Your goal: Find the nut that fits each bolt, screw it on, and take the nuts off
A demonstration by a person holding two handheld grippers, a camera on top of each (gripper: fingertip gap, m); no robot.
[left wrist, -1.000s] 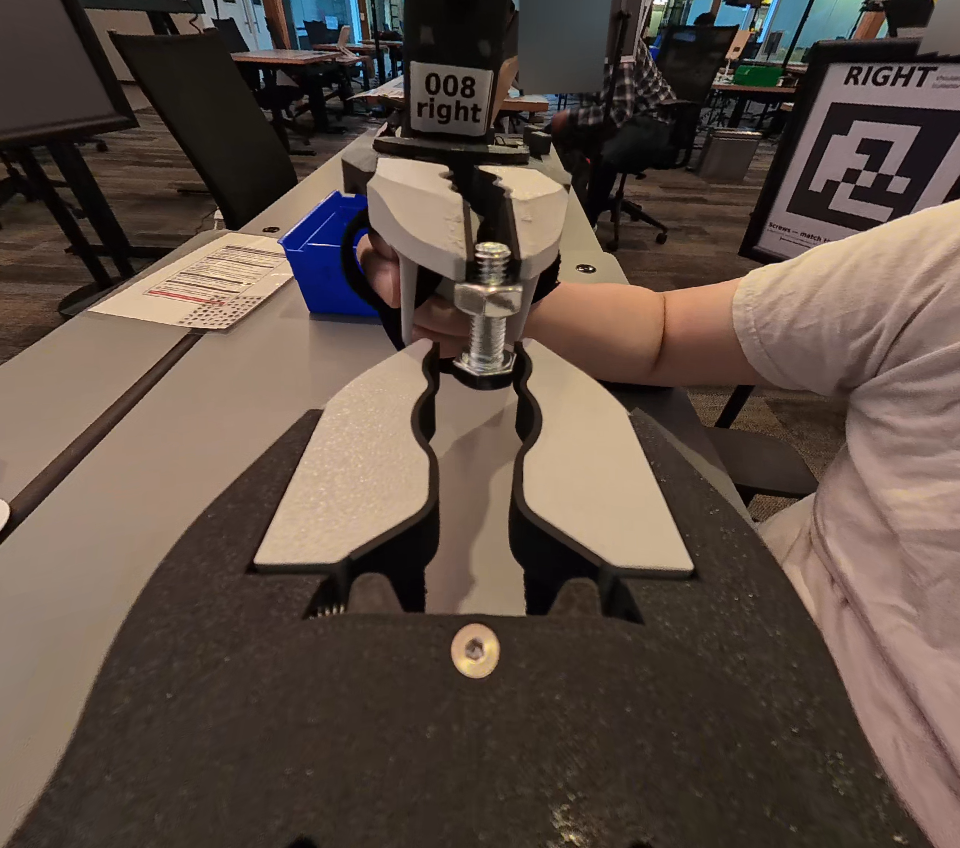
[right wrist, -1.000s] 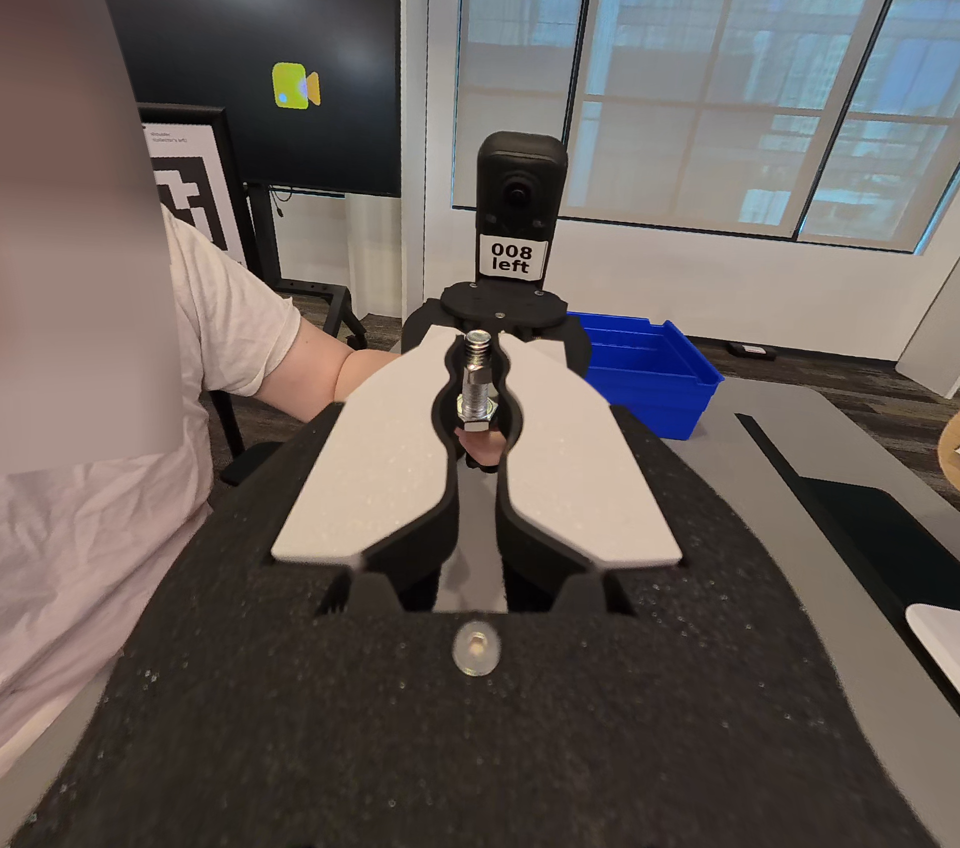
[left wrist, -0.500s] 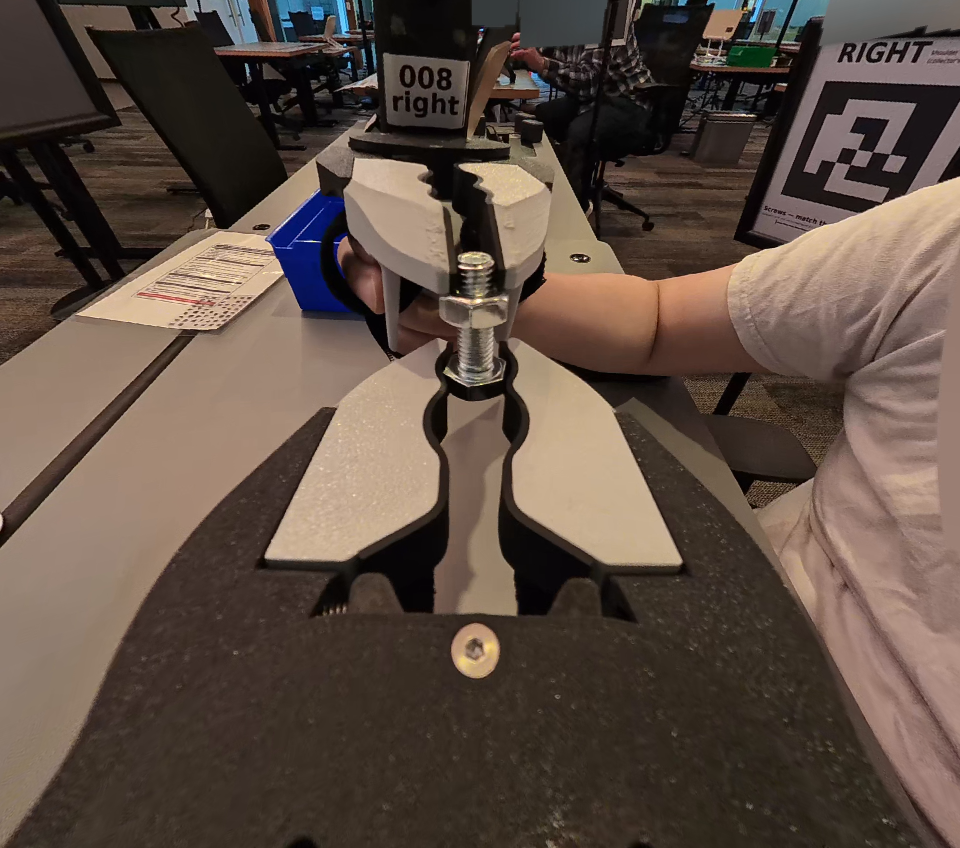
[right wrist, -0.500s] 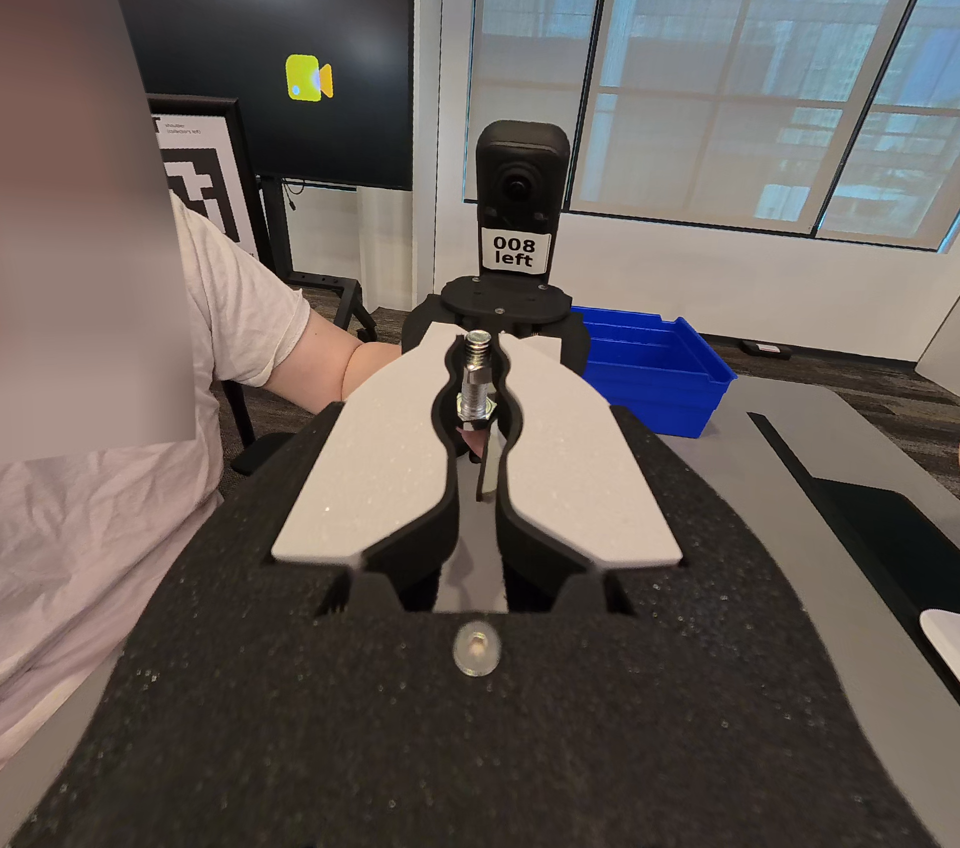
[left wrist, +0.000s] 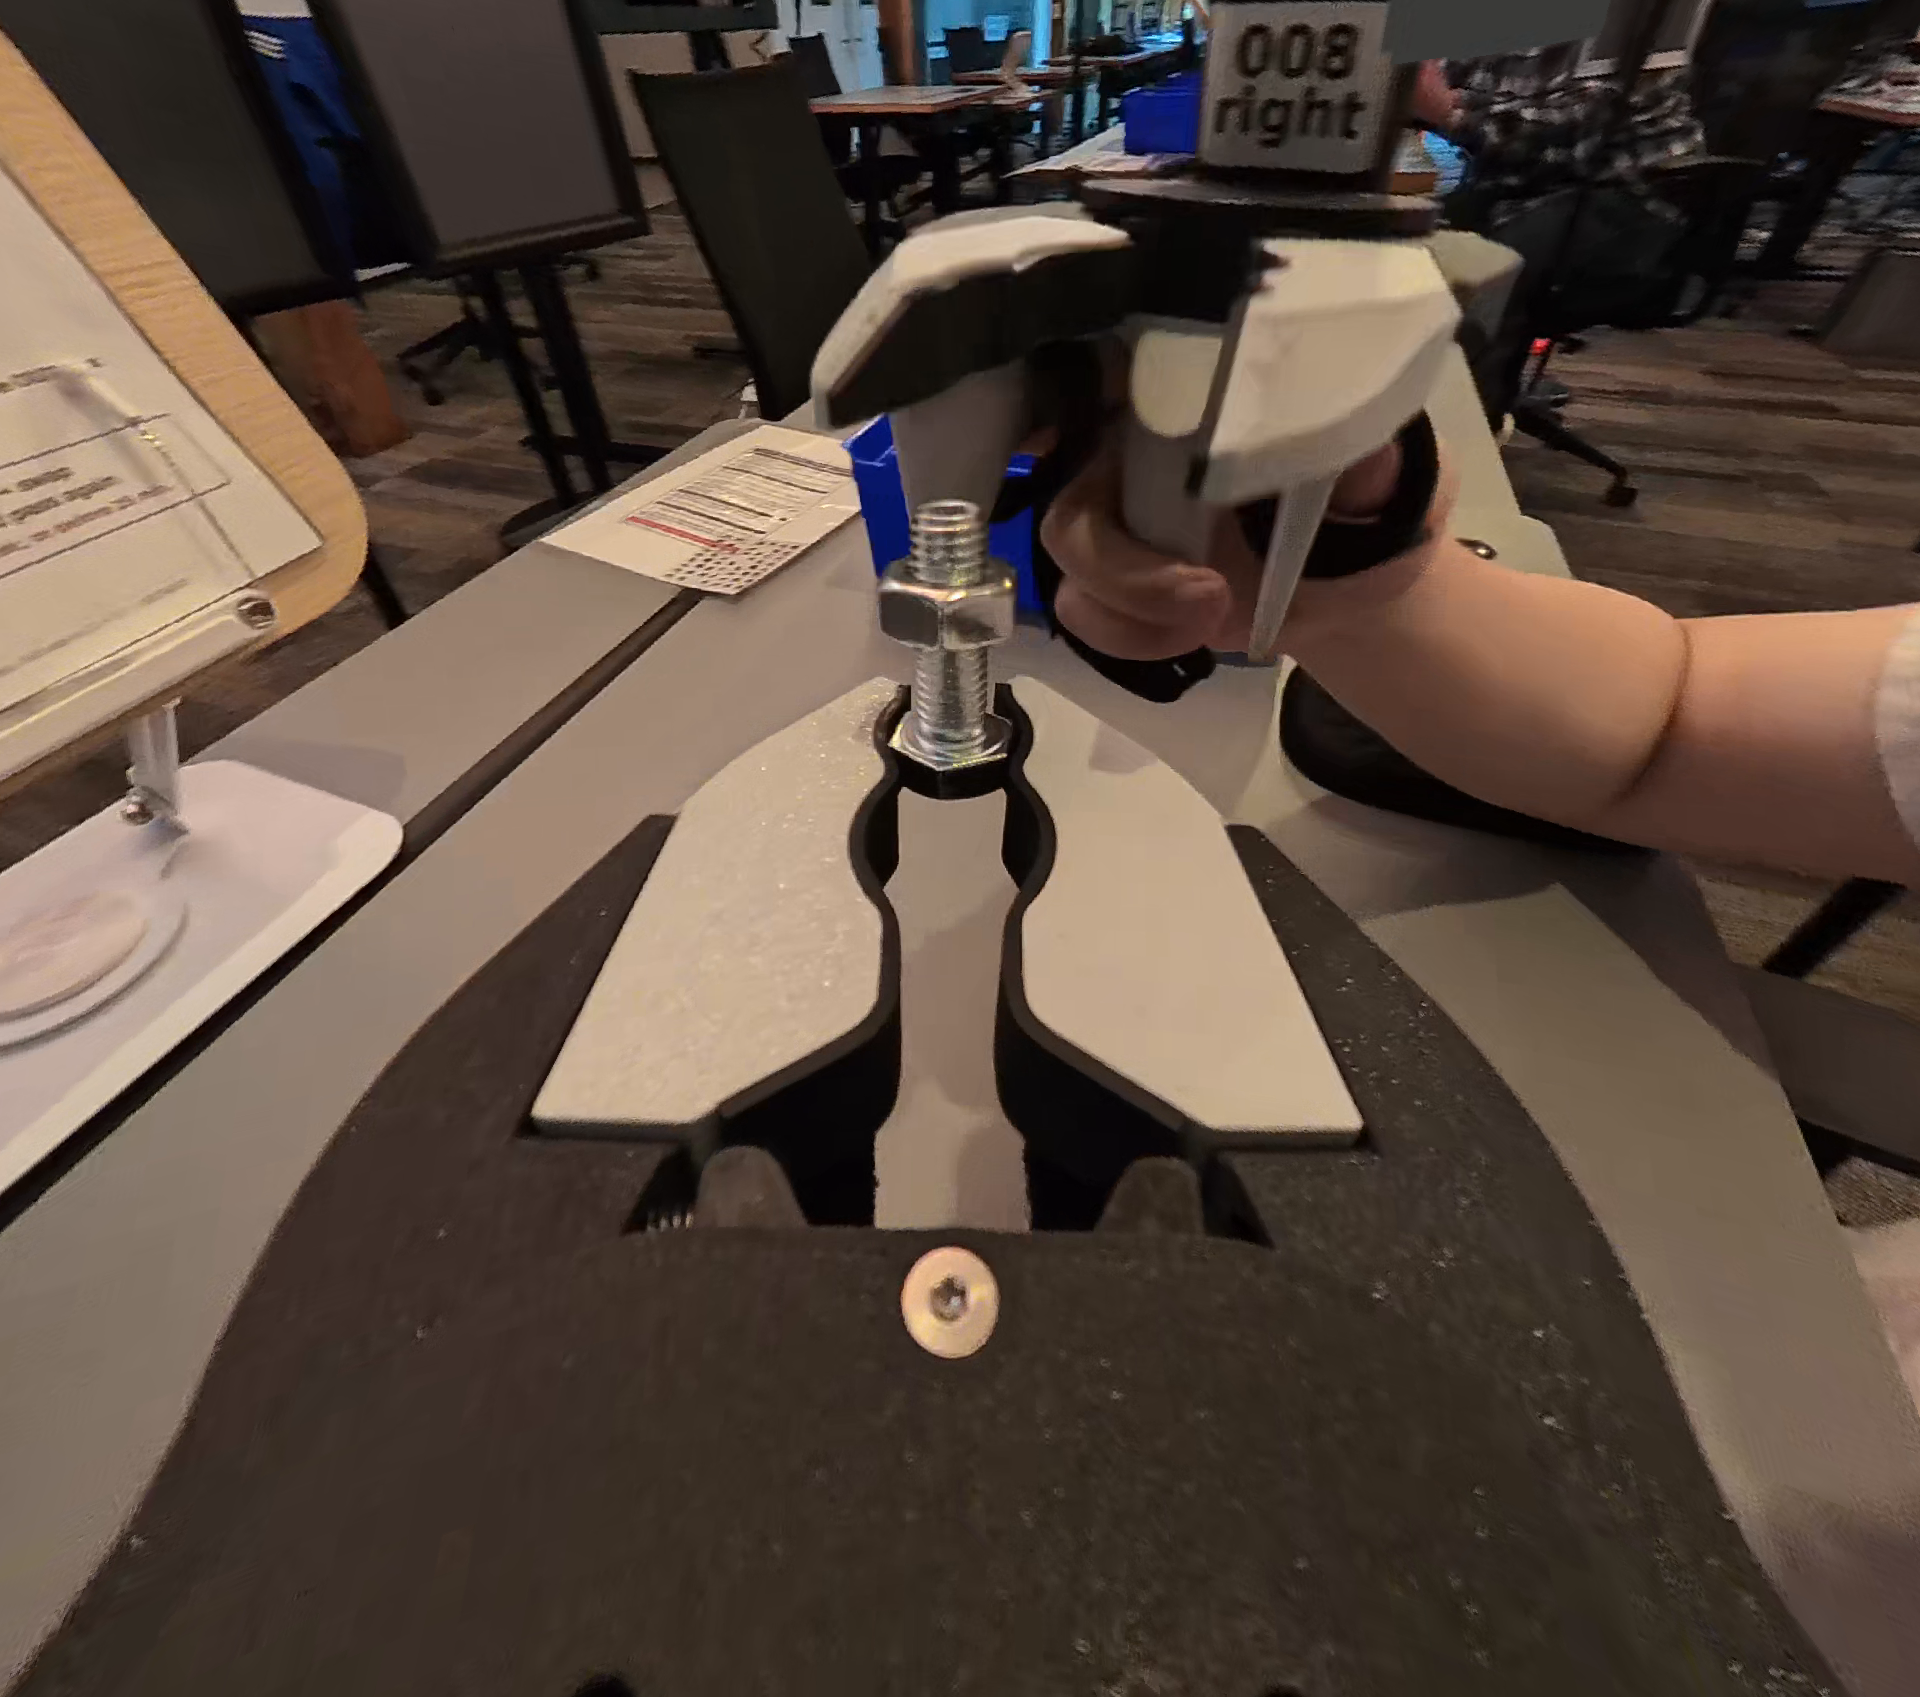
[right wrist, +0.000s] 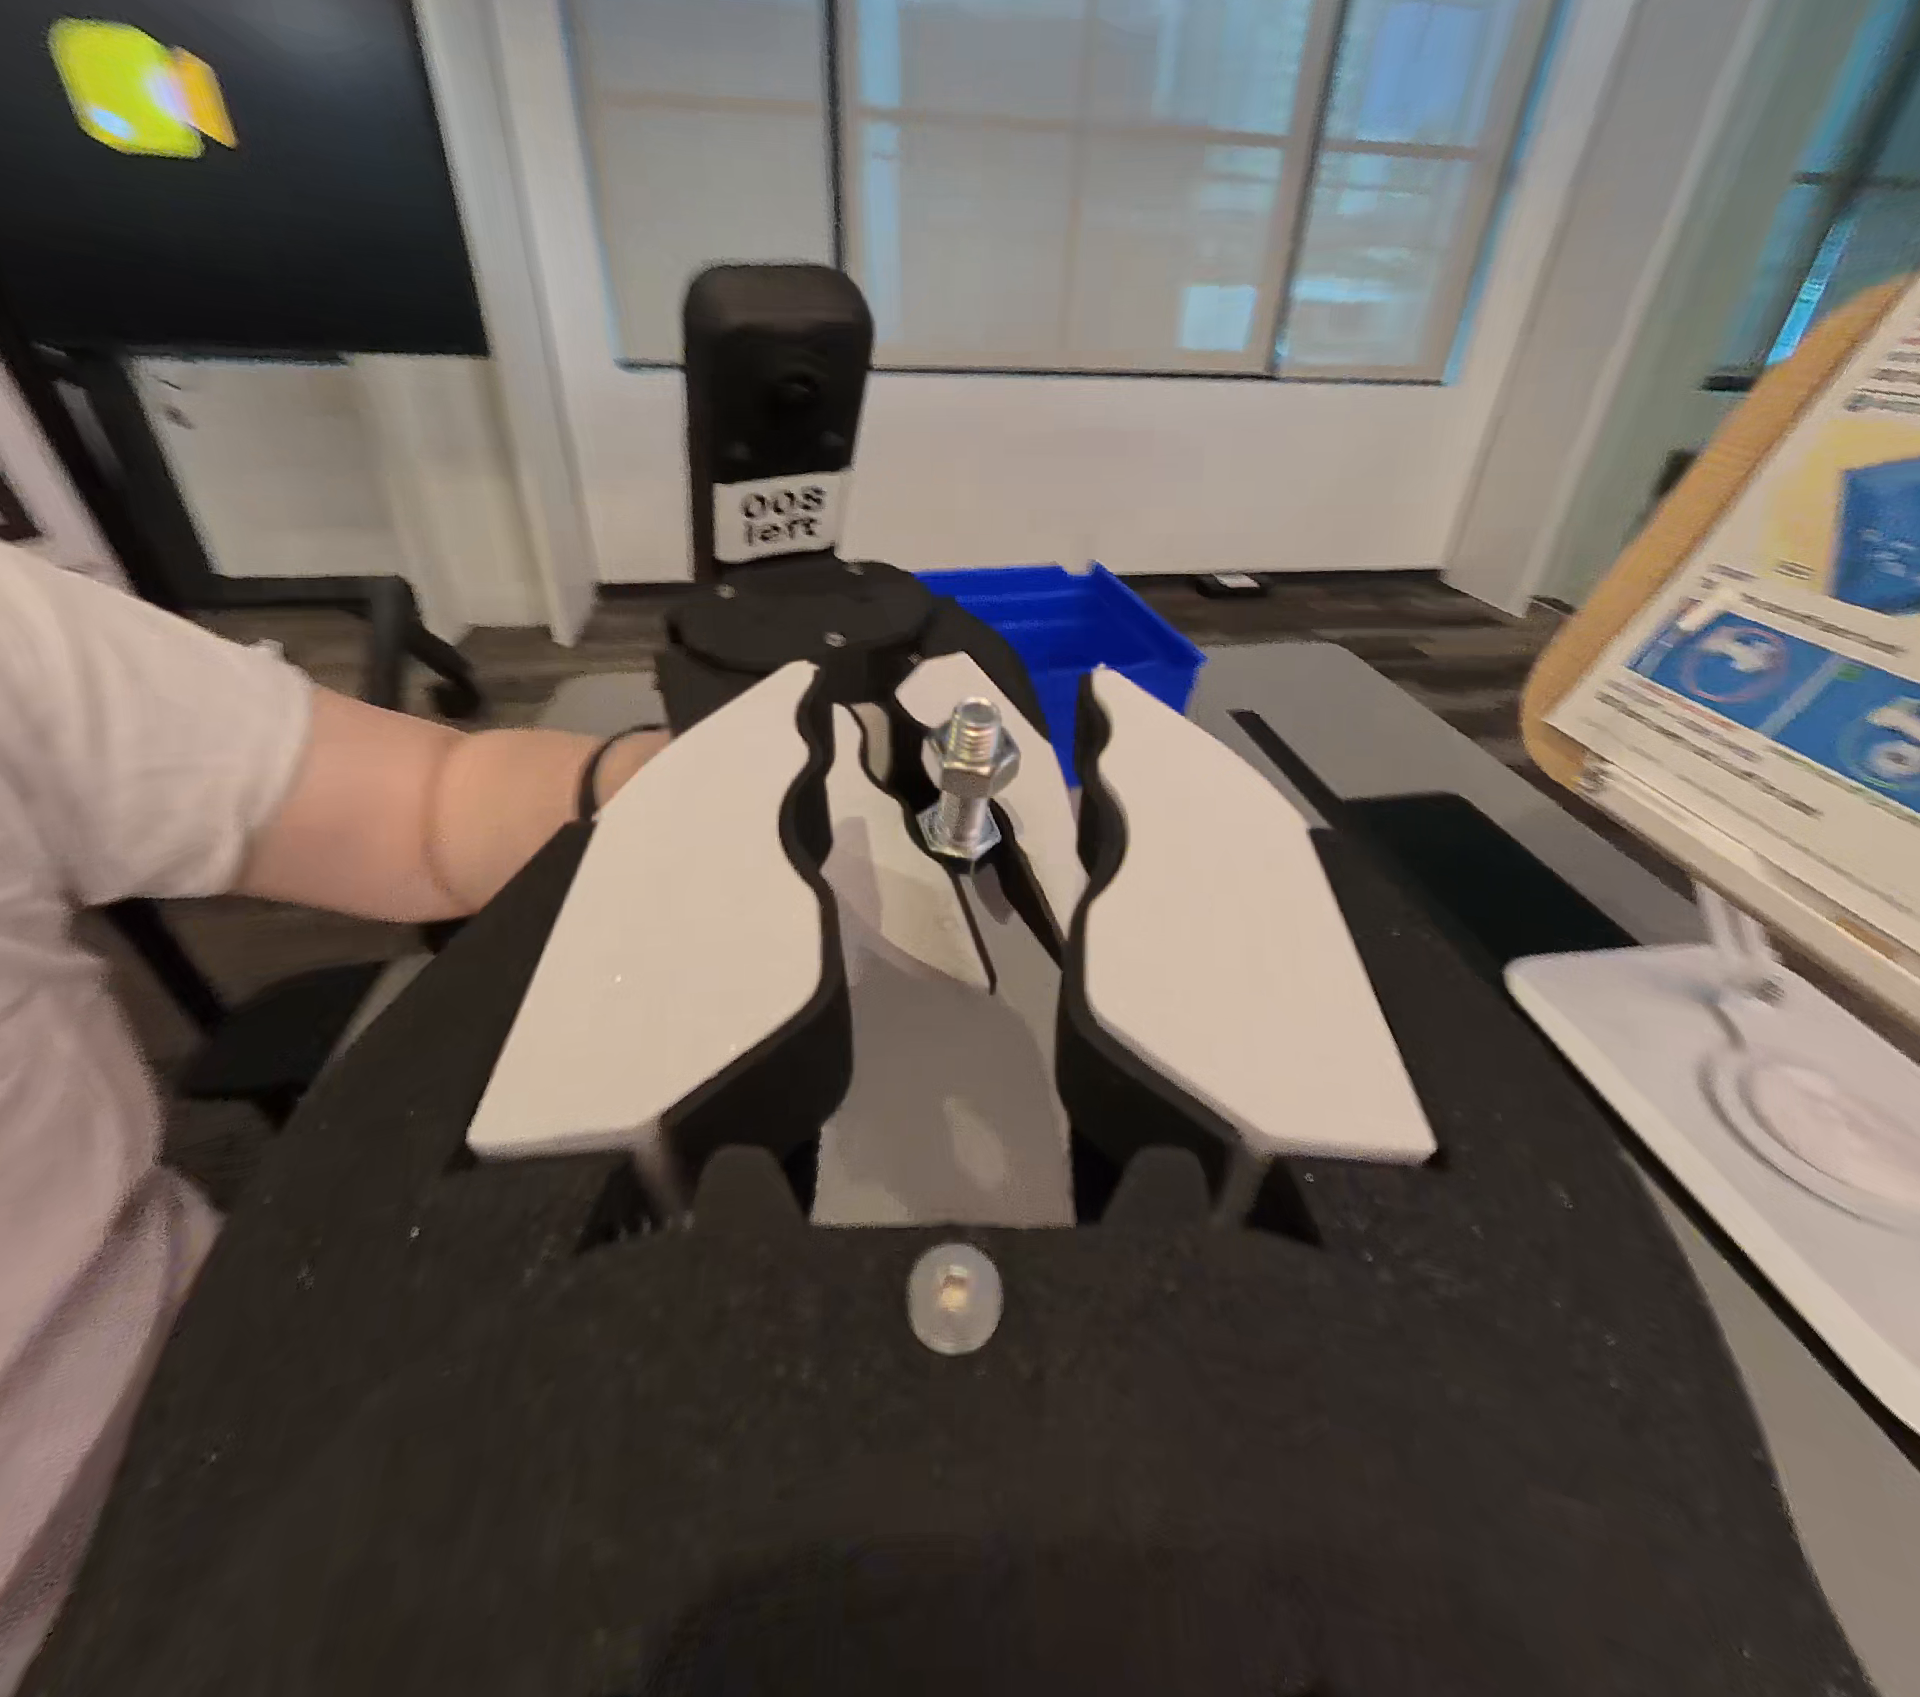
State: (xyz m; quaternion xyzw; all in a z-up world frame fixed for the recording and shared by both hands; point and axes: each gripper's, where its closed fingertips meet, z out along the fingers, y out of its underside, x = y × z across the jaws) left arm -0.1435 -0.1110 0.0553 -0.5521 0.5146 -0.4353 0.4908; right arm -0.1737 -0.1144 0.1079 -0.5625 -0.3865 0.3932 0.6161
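L wrist view, L to R: sign stand [left wrist: 125, 442] at 9 o'clock on desk [left wrist: 436, 712]. My left tool [left wrist: 948, 748] clamps bolt [left wrist: 948, 691] by its head, shank upright at 12; nut [left wrist: 947, 605] threaded partway up shank. Blue bin [left wrist: 878, 494] behind. My right tool [left wrist: 1091, 421] at 1 o'clock, spread wide, clear of nut, holding nothing.

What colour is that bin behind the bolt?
Blue. The bin shows best in the right wrist view.
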